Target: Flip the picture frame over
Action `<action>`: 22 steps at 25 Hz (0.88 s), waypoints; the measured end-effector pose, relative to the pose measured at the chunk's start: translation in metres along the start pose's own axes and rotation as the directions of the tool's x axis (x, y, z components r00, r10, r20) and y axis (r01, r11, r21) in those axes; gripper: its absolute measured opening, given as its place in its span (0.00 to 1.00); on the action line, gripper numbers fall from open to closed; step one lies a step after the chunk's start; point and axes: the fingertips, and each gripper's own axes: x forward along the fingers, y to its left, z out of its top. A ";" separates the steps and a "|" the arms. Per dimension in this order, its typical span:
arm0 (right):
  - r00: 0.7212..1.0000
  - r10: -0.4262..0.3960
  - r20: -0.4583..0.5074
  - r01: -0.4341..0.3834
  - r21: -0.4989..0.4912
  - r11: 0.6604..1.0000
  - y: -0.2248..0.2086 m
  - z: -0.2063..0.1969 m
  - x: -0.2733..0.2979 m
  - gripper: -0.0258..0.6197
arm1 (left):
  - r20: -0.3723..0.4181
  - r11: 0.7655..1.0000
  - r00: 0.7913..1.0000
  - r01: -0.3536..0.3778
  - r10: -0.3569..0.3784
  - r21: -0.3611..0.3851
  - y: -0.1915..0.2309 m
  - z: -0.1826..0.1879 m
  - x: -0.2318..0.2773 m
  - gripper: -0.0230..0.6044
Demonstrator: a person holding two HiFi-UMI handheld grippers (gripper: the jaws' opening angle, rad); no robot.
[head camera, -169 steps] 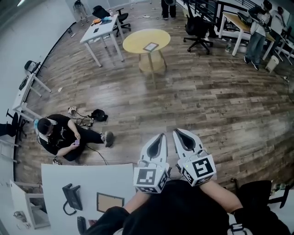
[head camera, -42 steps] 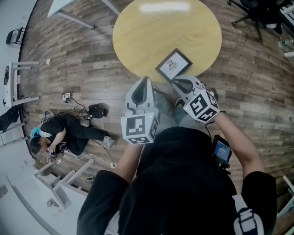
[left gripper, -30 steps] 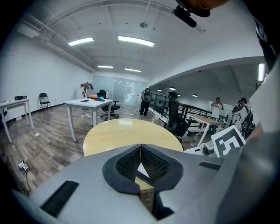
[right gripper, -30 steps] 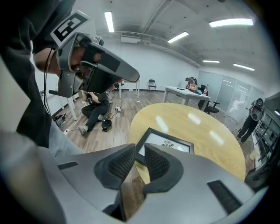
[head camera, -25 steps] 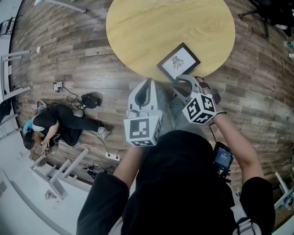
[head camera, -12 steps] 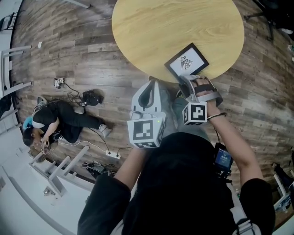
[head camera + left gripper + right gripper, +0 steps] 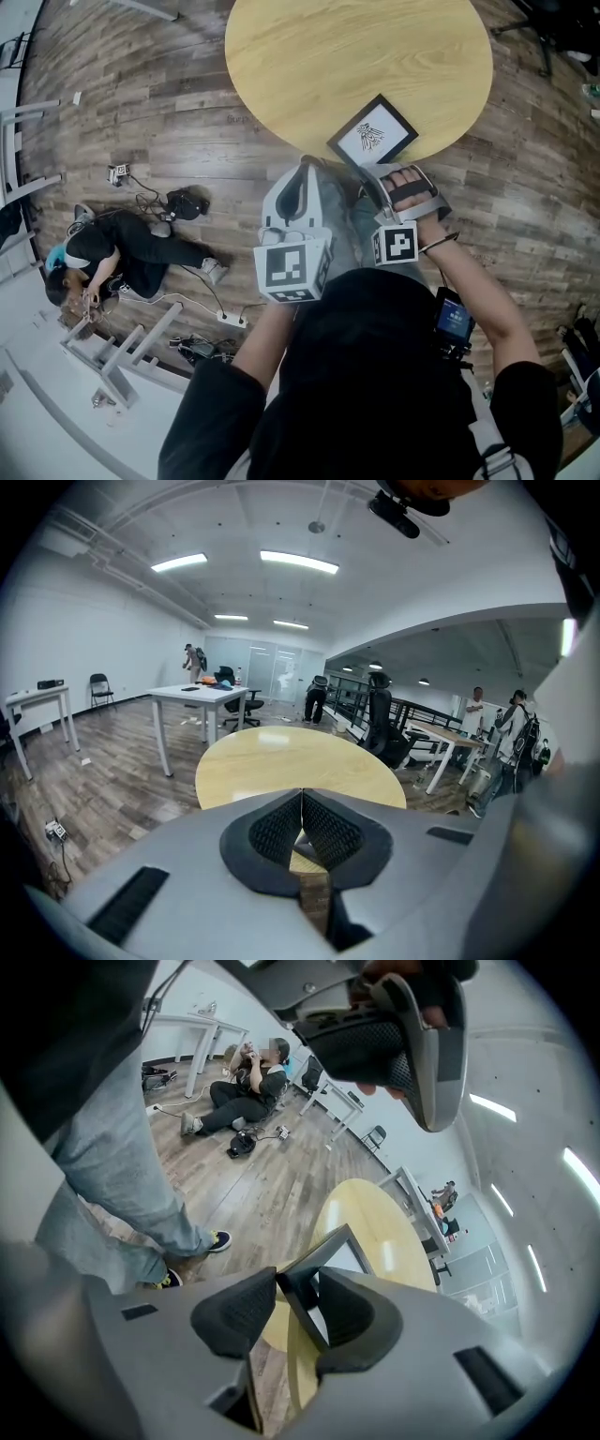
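The picture frame [image 7: 372,131] lies flat on the round yellow table [image 7: 347,47], close to the edge that is nearest to the person, with its white picture side facing up. One corner of it reaches to the table's rim, and there the right gripper [image 7: 373,174] meets it. In the right gripper view the dark corner of the picture frame [image 7: 328,1251] stands between the two jaws of the right gripper [image 7: 295,1288]. These jaws have just been closing, but they are still apart: one pad touches the corner only at its tip and a gap shows lower down, so the frame is not clamped. The left gripper [image 7: 302,167] hangs beside it over the floor, just short of the table. In its own view the left gripper [image 7: 302,794] has its jaws pressed together with nothing between them.
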 end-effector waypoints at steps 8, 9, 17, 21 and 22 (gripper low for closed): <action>0.994 -0.071 0.086 0.071 0.011 0.997 -0.023 0.019 -0.023 0.23 | 0.010 1.000 1.000 -0.004 0.004 -0.004 -0.003 -0.001 -0.008 0.07; 0.992 -0.080 0.101 0.077 0.025 0.997 -0.028 0.021 -0.027 0.23 | 0.011 1.000 1.000 -0.005 0.005 -0.005 -0.003 -0.002 -0.009 0.07; 0.948 -0.157 0.278 0.007 0.473 0.881 -0.089 0.038 -0.065 0.21 | 0.041 1.000 0.999 -0.017 0.017 0.001 -0.003 0.013 -0.013 0.07; 0.887 -0.256 0.384 -0.150 0.765 0.626 -0.129 0.030 -0.084 0.20 | 0.043 1.000 0.999 -0.022 0.022 0.001 -0.006 0.016 -0.011 0.07; 0.873 -0.283 0.398 -0.202 0.822 0.532 -0.136 0.023 -0.087 0.20 | 0.044 1.000 0.999 -0.020 0.020 0.007 -0.008 0.017 -0.010 0.07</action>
